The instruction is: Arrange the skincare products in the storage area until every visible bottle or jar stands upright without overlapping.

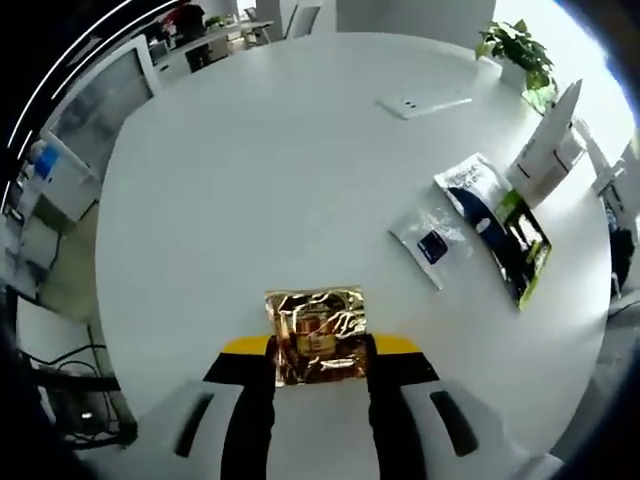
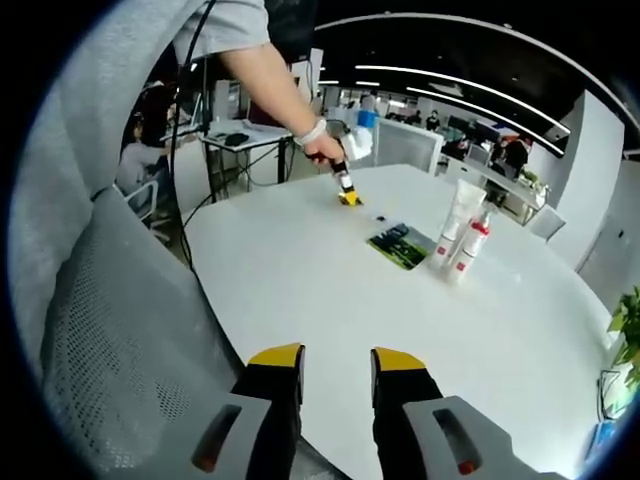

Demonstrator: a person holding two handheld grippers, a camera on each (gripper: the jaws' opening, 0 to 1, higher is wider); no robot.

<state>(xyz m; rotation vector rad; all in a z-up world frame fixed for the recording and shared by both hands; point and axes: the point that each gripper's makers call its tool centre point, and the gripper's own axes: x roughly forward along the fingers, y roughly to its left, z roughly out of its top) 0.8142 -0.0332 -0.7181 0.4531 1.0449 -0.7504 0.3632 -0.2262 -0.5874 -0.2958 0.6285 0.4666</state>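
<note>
Right now your left gripper (image 1: pixel 320 350) pinches a gold foil sachet (image 1: pixel 316 335) between its jaws, low over the white round table (image 1: pixel 250 180), at about six o'clock in the left gripper view. Off toward three o'clock lie three more flat sachets, a clear one with a dark label (image 1: pixel 432 240), a blue-and-white one (image 1: pixel 478 190) and a green-and-black one (image 1: pixel 526 245), the last two overlapping at their edges; just beyond them a white tube (image 1: pixel 548 148) stands upright. The foil is thin and slippery, so it could slide out if you tilt or swing quickly, and if you set it down near that cluster you may add another overlap. In the right gripper view, your right gripper (image 2: pixel 337 368) has its jaws spread with nothing between them, hovering over the table's near edge at six o'clock. At about one o'clock stand the white tube (image 2: pixel 456 225) and a smaller red-capped bottle (image 2: pixel 470 245) just beside it; both look tall and tippy, so a sweeping approach could knock them over. A sachet is also flat, so standing one upright seems unlikely without support.
</note>
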